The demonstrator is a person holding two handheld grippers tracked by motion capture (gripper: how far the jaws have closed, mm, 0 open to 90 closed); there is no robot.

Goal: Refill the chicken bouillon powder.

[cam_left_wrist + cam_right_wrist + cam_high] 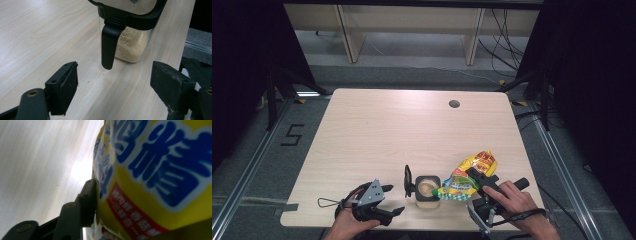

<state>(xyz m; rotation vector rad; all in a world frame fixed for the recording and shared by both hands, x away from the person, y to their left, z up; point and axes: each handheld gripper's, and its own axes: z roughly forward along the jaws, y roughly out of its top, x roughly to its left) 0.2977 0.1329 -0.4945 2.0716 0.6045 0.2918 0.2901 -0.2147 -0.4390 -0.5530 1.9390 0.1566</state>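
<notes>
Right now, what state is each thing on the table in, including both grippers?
Container: upright, lid flipped open, partly filled with pale granules.
Yellow bag: tilted, its lower end over the container's open top, held in the right gripper.
Right gripper: jaws shut on the yellow bag.
Left gripper: jaws open, nothing between them, beside the container.

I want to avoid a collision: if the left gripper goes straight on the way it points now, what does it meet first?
Probably the black hanging lid flap of the clear container of beige granules. It hangs ahead of the open left gripper, roughly between the jaws' lines, nearer than the container wall; depth is unclear.
</notes>
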